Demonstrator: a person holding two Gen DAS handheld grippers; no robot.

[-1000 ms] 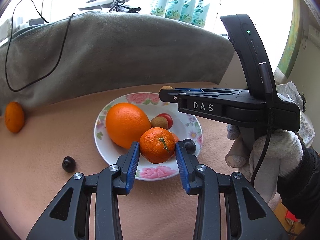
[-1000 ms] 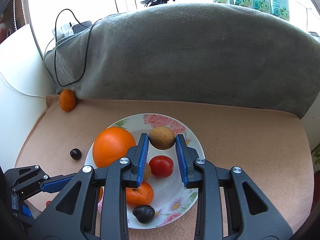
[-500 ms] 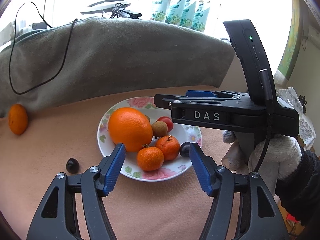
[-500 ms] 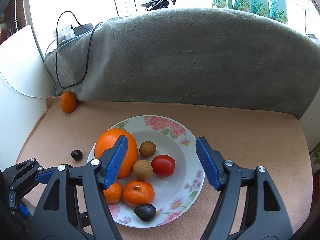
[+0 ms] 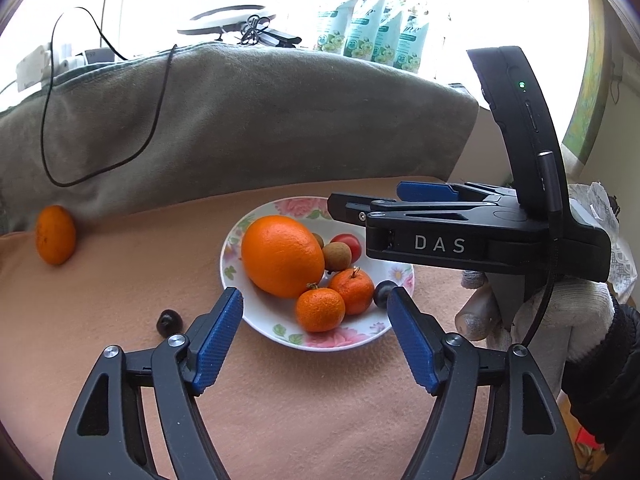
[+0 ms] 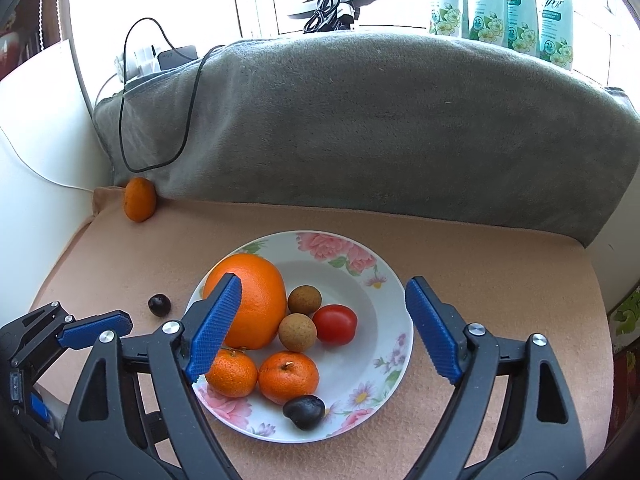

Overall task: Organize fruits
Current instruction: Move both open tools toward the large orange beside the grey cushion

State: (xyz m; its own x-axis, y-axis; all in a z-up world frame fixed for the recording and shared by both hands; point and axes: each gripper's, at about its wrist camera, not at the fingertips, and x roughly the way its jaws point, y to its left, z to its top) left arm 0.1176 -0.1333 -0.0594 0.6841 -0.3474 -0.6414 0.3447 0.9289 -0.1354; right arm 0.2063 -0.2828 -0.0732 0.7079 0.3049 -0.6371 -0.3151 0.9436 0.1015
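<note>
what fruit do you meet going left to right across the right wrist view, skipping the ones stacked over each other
lone mandarin → dark fruit on the cloth → big orange → red tomato

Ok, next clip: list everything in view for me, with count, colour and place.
Flowered white plate: one, on the peach cloth.
Large orange: one, on plate.
Small mandarins: two on plate; one loose against the grey blanket.
Brown longans: two, plate centre.
Red tomato: one, on plate.
Dark plums: one at plate rim, one on cloth.
Black cable: over blanket.
Teal pouches: four, behind blanket.
White-gloved hand: holds right gripper.
Left gripper: jaws opening, empty.
Right gripper: jaws opening, empty.
</note>
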